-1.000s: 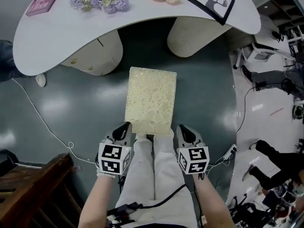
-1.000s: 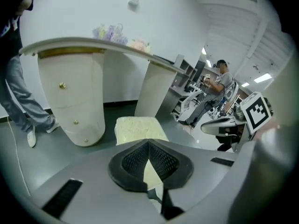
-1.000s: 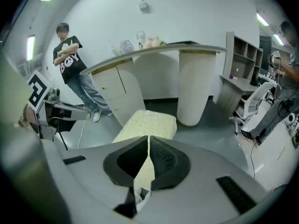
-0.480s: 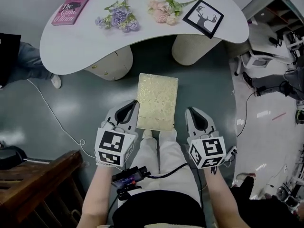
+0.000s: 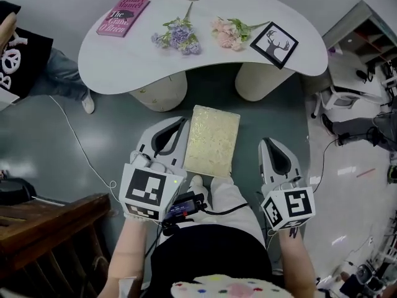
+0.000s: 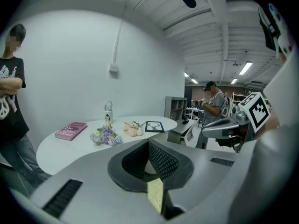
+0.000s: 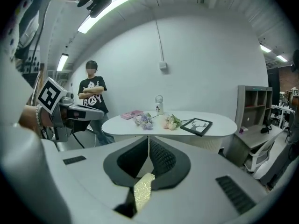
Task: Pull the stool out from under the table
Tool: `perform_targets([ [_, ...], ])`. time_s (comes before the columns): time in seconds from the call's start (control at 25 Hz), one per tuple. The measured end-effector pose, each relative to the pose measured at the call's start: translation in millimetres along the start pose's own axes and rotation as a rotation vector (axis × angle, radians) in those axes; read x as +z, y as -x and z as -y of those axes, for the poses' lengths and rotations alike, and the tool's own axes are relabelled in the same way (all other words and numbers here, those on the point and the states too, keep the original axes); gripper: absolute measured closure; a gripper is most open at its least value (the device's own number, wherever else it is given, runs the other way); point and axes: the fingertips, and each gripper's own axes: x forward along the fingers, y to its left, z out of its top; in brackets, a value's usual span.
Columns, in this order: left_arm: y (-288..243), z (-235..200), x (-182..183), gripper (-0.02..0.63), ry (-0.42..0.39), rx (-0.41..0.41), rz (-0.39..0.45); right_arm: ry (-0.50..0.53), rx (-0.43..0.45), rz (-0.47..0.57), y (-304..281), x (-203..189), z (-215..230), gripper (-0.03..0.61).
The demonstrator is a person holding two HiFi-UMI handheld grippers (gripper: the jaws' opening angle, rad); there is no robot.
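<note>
Head view is showing where trouble could be coming from, as I judge it: the stool [image 5: 213,140] is standing just in front of the person's shoe [image 5: 197,180], so a careless step forward could be knocking it back toward the table [image 5: 124,73] or tripping the person. Neither gripper is gripping anything. The left gripper [image 5: 175,126] is showing its jaws pressed together with nothing between them, and the right gripper [image 5: 270,144] likewise. Outward from there, the stool is sitting on the floor between the two grippers, apparently out from under the tabletop, where a book [image 5: 122,15], flowers [image 5: 180,37] and a framed picture [image 5: 273,44] are lying
</note>
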Motion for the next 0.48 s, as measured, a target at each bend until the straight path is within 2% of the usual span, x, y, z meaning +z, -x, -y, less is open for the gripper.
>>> perform_targets([
  [0.24,21.9,9.5,27.7,0.598,0.016,0.016,0.048,0.024,0.015,0.054,16.5,29.0,-6.1,0.539],
  [0.48,29.7,19.6,35.6,0.598,0.002,0.014,0.056,0.030,0.009,0.065,30.4,37.6,-4.2,0.538],
])
